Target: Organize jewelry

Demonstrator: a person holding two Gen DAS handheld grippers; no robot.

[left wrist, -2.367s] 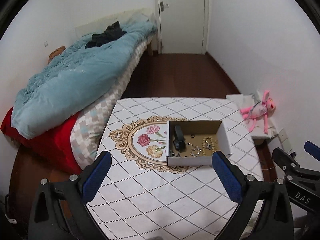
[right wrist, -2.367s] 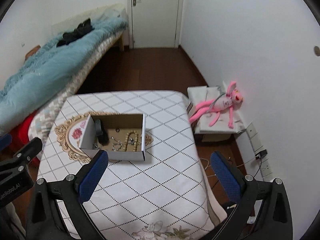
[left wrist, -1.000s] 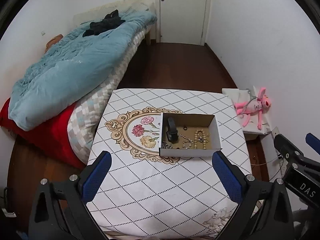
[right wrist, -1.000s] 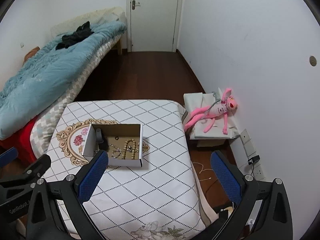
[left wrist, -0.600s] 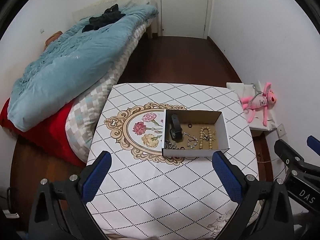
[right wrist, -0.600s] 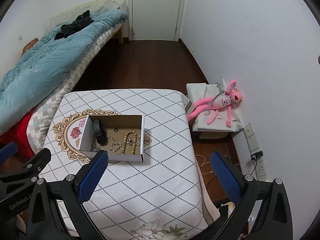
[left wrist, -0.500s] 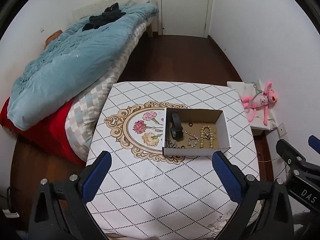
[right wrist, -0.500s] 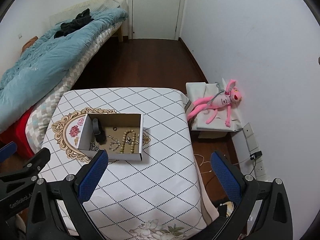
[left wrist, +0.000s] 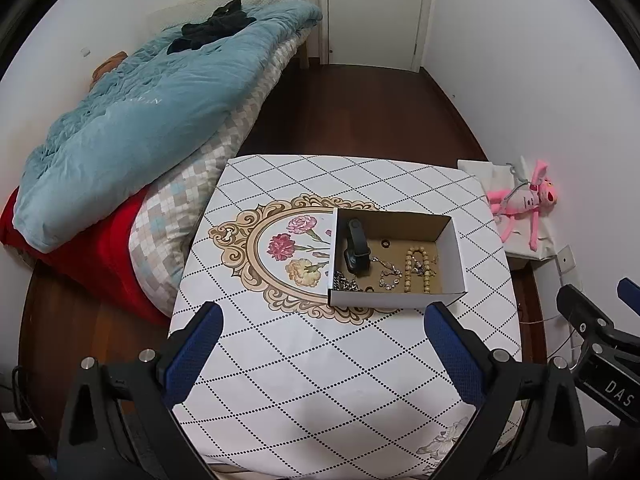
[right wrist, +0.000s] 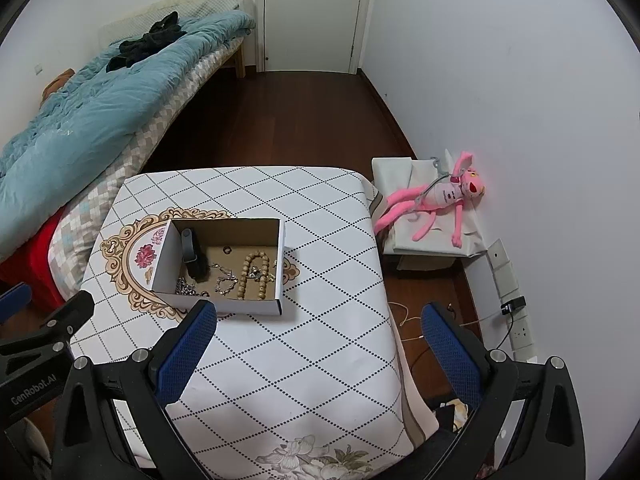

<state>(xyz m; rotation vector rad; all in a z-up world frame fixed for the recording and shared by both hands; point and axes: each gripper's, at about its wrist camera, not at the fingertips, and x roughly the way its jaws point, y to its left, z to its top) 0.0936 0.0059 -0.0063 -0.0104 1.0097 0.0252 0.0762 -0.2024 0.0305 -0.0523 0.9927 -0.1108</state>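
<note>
An open white cardboard box sits on the table with the patterned cloth. Inside lie a black wristband, a beige bead bracelet, silver chains and small rings. My left gripper is open and empty, held above the table's near side. My right gripper is open and empty, above the table's right edge.
A bed with a blue quilt stands left of the table. A pink plush toy lies on a white cloth by the right wall. A power strip with cables lies on the floor. A white door is at the back.
Both grippers have drifted slightly, so the box and table shift a little in view. Both stay open and empty. Nothing in the box has moved.
</note>
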